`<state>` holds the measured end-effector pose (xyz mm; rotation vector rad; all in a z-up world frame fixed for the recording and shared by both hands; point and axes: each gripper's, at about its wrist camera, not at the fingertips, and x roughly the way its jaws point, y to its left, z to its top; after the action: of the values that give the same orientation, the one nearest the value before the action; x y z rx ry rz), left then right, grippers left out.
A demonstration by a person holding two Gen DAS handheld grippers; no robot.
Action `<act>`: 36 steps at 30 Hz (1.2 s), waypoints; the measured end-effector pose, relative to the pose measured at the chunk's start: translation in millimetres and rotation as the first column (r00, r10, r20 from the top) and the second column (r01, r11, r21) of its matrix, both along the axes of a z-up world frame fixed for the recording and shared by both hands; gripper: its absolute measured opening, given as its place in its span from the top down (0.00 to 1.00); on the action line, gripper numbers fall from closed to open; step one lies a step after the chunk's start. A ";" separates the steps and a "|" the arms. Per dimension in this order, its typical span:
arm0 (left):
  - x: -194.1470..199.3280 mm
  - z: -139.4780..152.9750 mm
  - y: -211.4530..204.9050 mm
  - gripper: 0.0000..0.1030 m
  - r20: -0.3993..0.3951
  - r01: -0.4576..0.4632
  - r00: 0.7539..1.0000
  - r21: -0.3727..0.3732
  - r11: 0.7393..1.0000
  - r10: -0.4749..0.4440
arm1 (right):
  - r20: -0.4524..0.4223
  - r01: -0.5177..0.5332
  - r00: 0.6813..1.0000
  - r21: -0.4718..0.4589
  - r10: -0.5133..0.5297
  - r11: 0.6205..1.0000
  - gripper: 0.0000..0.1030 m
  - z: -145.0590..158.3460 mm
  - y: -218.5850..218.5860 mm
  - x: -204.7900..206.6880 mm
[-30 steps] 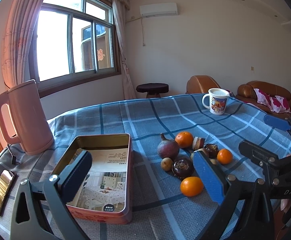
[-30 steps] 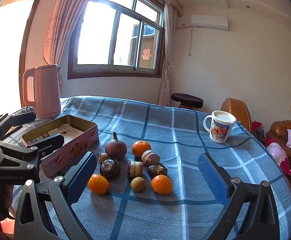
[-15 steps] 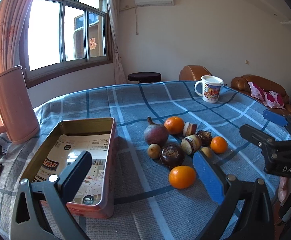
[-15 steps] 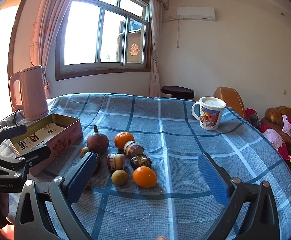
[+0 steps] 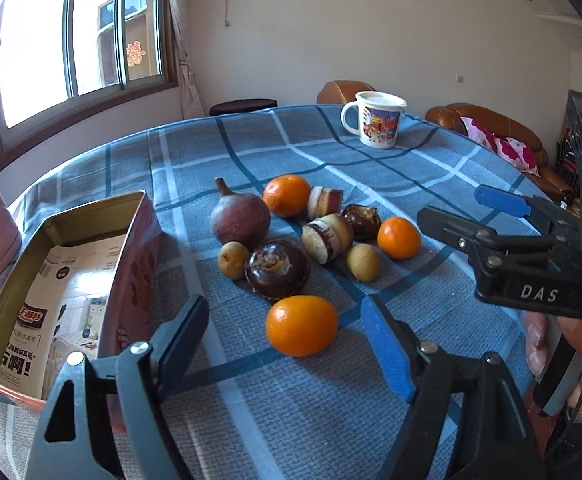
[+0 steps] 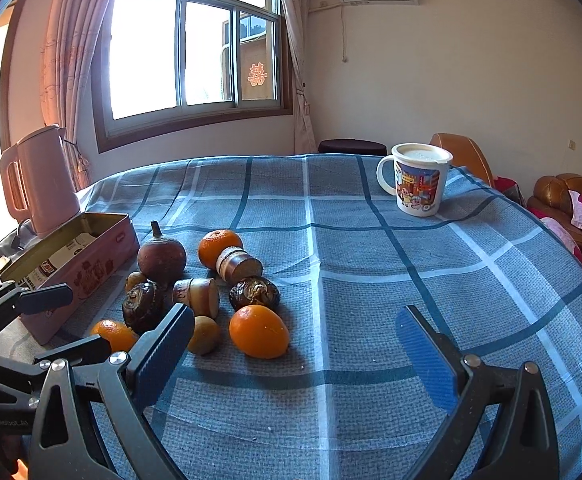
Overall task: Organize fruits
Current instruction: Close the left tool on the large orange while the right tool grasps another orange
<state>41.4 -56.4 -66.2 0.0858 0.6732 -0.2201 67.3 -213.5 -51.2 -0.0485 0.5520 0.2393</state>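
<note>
Left gripper [image 5: 283, 340] — jaws released — is framing the nearest round orange tangerine [image 5: 301, 325]. Right gripper [image 6: 295, 344] is hovering, jaws released. Next, likely: closing gently, then carrying it to the open pink rectangular tin [image 5: 133, 248].

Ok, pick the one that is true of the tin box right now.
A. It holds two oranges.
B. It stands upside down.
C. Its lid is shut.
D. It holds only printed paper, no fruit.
D: the tin box lies open with only printed paper inside, while every orange sits on the tablecloth.
</note>
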 end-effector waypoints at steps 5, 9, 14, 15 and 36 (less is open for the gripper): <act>10.0 -5.6 -3.5 0.35 -0.061 0.015 0.998 0.013 1.000 -0.014 | -0.110 -0.048 0.993 0.014 0.050 0.999 0.31 -10.1 3.1 19.9; 16.3 -9.2 -4.0 0.37 -0.096 0.031 0.995 0.003 1.000 -0.031 | -0.152 -0.081 0.985 -0.014 0.078 0.997 0.32 -14.6 11.0 25.2; 25.9 -14.0 2.5 0.48 -0.150 0.037 0.988 -0.051 0.998 -0.044 | -0.204 -0.095 0.975 -0.028 0.087 0.995 0.33 -18.5 16.7 36.6; 26.6 -14.3 3.4 0.49 -0.153 0.039 0.987 -0.059 0.998 -0.048 | -0.206 -0.091 0.975 -0.033 0.082 0.995 0.36 -19.0 17.2 38.7; 17.6 -4.2 19.2 0.59 -0.071 0.026 0.997 -0.133 0.991 -0.036 | -0.205 -0.149 0.966 0.056 0.158 0.987 0.61 -16.0 13.6 37.1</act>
<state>59.0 -37.3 -70.4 -0.0386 0.7289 -0.2982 104.4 -199.9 -67.2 -0.0270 0.7539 0.4101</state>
